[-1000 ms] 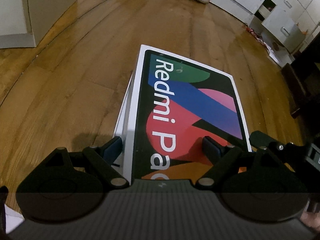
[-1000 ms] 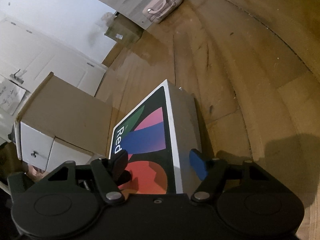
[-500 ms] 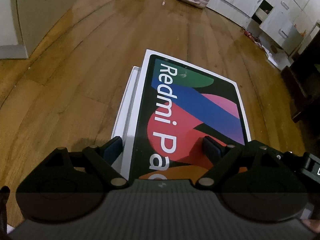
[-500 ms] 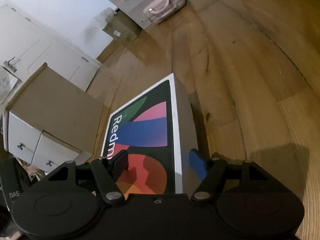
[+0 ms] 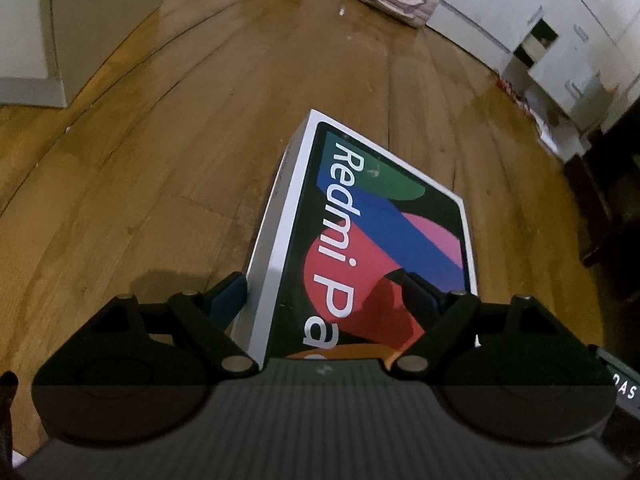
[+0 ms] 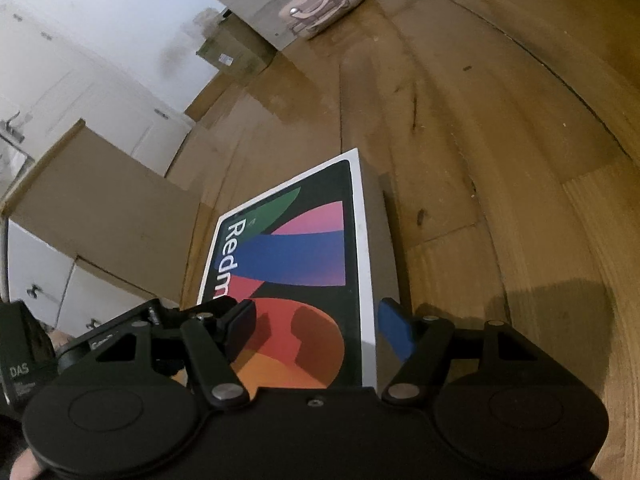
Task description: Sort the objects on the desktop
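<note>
Since a second ago the Redmi Pad box (image 5: 372,236) has lifted farther above the wooden floor (image 5: 160,160). The left gripper (image 5: 324,296) and right gripper (image 6: 316,320) each clamp a near corner, so the carry looks underway.

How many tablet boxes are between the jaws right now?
1. The Redmi Pad box sits between the jaws of both the left gripper and the right gripper. Anything underneath it would be hidden from both cameras.
</note>
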Motion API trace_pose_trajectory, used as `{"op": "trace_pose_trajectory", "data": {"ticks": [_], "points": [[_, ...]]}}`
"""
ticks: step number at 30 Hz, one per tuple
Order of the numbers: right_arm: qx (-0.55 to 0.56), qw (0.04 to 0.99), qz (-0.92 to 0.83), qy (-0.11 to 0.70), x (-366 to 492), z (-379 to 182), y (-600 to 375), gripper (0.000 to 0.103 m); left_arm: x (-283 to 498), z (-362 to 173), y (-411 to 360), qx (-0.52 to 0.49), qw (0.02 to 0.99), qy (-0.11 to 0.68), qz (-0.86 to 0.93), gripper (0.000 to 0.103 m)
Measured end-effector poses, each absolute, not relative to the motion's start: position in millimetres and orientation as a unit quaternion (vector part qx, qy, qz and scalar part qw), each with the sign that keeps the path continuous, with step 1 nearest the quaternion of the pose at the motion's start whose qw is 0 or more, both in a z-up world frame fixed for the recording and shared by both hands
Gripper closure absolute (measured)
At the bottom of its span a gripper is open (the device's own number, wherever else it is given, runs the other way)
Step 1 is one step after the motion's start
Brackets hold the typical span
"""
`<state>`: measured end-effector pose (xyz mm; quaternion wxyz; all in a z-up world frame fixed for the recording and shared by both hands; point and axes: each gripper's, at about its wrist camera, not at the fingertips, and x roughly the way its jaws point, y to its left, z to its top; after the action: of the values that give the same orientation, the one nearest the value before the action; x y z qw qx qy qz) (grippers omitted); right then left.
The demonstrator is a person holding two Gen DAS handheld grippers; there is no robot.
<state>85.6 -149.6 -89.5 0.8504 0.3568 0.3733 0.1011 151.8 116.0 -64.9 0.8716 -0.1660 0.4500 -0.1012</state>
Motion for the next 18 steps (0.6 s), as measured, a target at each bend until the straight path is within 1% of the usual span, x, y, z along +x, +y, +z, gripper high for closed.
{"op": "trace_pose_trajectory", "data": {"ticks": [4, 7, 9, 13, 18], "points": [[0.377, 0.847, 0.101, 0.362, 85, -91, -152, 0.029, 150, -65, 117, -0.172, 0.872, 0.446, -0.102, 0.019], [0.414, 0.835, 0.132, 0.338, 83, -89, -154, 0.029, 147, -65, 117, -0.183, 0.868, 0.449, -0.105, 0.019], [0.416, 0.836, 0.130, 0.334, 80, -86, -153, 0.029, 143, -64, 117, -0.180, 0.868, 0.452, -0.101, 0.019], [0.386, 0.849, 0.097, 0.347, 74, -84, -157, 0.029, 137, -60, 121, -0.163, 0.872, 0.456, -0.073, 0.018], [0.415, 0.825, 0.063, 0.377, 64, -106, -176, 0.028, 127, -63, 133, -0.184, 0.865, 0.463, -0.057, 0.018]]}}
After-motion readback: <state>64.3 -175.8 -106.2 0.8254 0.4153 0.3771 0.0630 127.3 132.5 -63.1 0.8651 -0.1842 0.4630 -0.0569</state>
